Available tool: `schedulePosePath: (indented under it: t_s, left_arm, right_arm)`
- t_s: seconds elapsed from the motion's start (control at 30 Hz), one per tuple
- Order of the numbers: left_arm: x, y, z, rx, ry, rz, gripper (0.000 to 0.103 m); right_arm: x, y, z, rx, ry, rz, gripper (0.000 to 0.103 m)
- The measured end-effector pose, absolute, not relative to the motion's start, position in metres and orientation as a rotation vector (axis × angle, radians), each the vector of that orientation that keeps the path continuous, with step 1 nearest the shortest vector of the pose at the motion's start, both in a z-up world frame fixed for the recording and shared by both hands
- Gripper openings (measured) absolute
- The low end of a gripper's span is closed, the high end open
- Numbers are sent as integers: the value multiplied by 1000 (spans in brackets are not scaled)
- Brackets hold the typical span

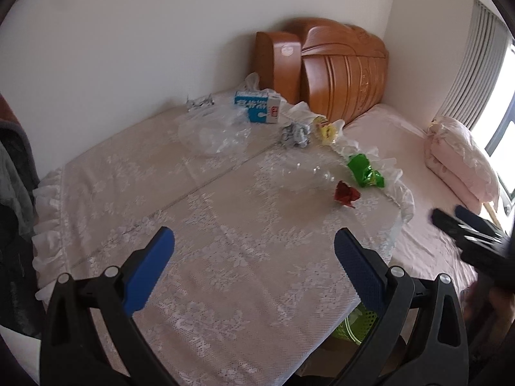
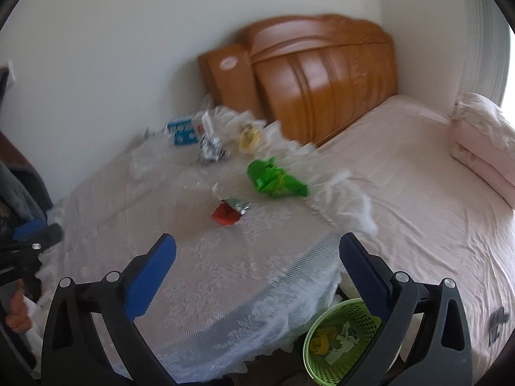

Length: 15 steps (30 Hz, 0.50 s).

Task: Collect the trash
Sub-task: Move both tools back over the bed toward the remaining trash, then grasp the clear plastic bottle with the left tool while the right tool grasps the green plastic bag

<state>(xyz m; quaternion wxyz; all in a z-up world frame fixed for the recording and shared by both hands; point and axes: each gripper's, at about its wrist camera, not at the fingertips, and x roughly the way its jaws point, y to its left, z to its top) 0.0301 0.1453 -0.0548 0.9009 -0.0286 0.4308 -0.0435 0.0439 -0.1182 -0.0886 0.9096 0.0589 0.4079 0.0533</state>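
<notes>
Trash on the lace-covered counter is all light, crinkly stuff; the red wrapper lies nearest and looks best pinched across its crumpled middle, with the green wrapper just beyond. Both the left gripper and right gripper hang spread wide, holding nothing. Beside the counter, the green basket already holds yellow and white scraps
</notes>
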Motion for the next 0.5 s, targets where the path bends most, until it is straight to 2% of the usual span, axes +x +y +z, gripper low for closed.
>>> schedulePosePath:
  t_s: [0.3,0.5]
  left_arm:
    - [42,164,-65,-76,921,-70,95]
    - [47,166,-71,-59,935,-79,95]
  right_arm:
    - [134,-109,-127,135,903,94,101]
    - [185,-121,-139,-79,951,123,101]
